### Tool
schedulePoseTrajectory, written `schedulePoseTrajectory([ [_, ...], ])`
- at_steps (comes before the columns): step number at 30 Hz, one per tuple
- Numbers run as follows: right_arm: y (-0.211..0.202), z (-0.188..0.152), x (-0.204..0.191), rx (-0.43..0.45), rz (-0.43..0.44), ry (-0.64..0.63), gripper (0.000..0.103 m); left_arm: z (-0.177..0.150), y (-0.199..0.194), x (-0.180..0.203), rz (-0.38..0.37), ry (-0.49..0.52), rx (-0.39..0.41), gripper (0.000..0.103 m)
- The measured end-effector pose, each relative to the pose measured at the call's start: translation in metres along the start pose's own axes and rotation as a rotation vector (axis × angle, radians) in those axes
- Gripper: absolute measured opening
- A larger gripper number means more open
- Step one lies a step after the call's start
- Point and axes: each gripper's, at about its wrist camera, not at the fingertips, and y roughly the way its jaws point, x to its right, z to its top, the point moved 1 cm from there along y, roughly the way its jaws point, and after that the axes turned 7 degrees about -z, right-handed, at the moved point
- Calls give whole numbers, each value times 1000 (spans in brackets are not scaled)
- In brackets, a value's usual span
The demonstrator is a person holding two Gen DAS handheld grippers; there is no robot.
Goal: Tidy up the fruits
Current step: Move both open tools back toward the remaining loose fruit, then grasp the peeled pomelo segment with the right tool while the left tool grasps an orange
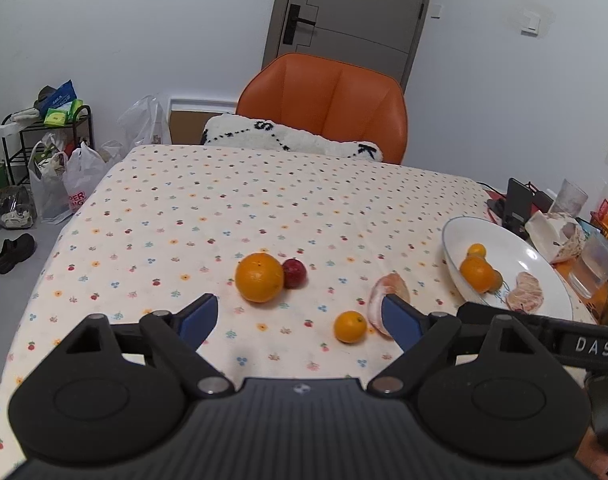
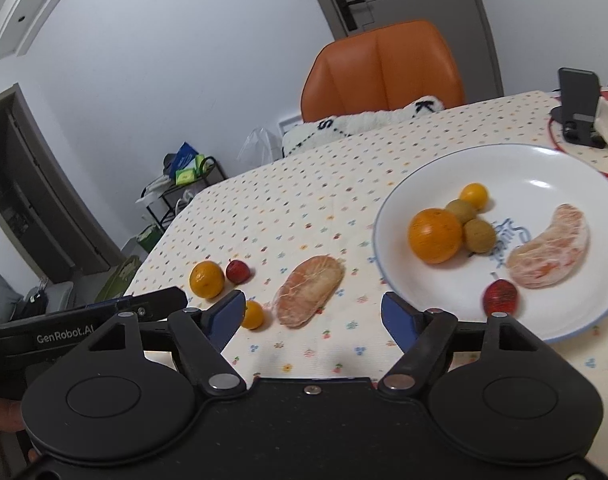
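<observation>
On the dotted tablecloth lie a large orange (image 1: 259, 277) (image 2: 206, 279), a small red fruit (image 1: 294, 273) (image 2: 238, 271), a small orange (image 1: 350, 326) (image 2: 252, 314) and a peeled pomelo wedge (image 1: 385, 298) (image 2: 308, 290). The white plate (image 1: 455, 236) (image 2: 543, 160) holds an orange (image 2: 435, 234), a small yellow-orange fruit (image 2: 474, 196), two brownish round fruits (image 2: 479, 235), a second pomelo wedge (image 2: 549, 253) and a red fruit (image 2: 500, 297). My left gripper (image 1: 302, 318) hovers open just before the loose fruit. My right gripper (image 2: 311, 314) is open and empty between the wedge and the plate.
An orange chair (image 1: 323, 100) with a white cushion (image 1: 292, 138) stands at the table's far side. A phone stand (image 2: 577, 104), a glass (image 1: 571, 198) and plastic containers crowd the right edge. Bags (image 1: 64, 184), a rack and shoes sit on the floor at the left.
</observation>
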Motion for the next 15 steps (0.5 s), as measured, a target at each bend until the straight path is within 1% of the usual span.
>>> schedulePoseTrajectory([
  [6,20,-1,-15,-27,0,-6,74,4,10,-15,9,-13,-9,82],
  [9,29,-1,-21,-38,-7,-9,73,5,12,-21,11,-13,-7,81],
  [11,35,-1,-23,-47,-12,-10,71,6,15,-25,8,-16,-5,81],
  [15,45,-1,-27,-57,-29,-10,69,7,23,-31,1,-26,-15,75],
])
